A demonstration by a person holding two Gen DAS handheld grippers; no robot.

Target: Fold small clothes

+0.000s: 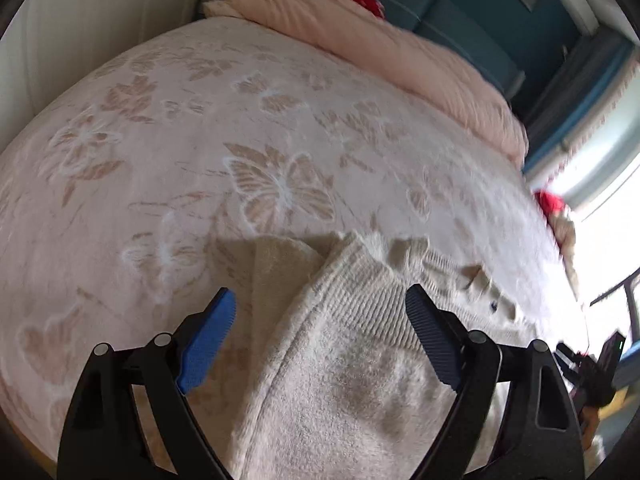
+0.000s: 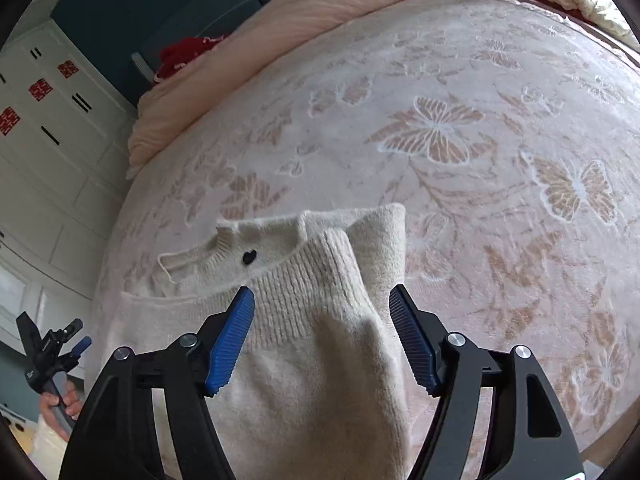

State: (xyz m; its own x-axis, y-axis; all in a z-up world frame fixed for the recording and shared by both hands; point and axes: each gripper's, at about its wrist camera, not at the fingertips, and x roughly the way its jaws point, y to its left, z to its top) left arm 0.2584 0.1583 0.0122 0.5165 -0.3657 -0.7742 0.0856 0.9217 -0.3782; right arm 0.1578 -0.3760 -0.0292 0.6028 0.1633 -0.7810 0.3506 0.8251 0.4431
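**Both grippers stand open over a cream sweater on the bed**

In the left wrist view, the left gripper (image 1: 320, 340) fills the lower half of the frame with its fingers spread wide, nothing pressed between them. A cream knit sweater (image 1: 340, 360) lies under and between the fingers, running from the bottom centre up to mid-frame, its ribbed band crossing toward the right. At the lower right edge the other gripper shows as a small dark shape.

In the right wrist view, the right gripper (image 2: 322, 340) also has its fingers apart, the blue pads clear of the cloth. The sweater (image 2: 312, 360) sits at lower centre, folded over on itself, with a ribbed hem on top and a small black heart (image 2: 249, 257) on the layer beneath, left of centre. At the lower left, a hand (image 2: 60, 404) holds the handle of the left gripper.

The sweater rests on a pale blanket (image 2: 480, 160) patterned with butterflies. A pink quilt (image 1: 360, 40) lies bunched along the blanket's far edge, toward the top of both frames.
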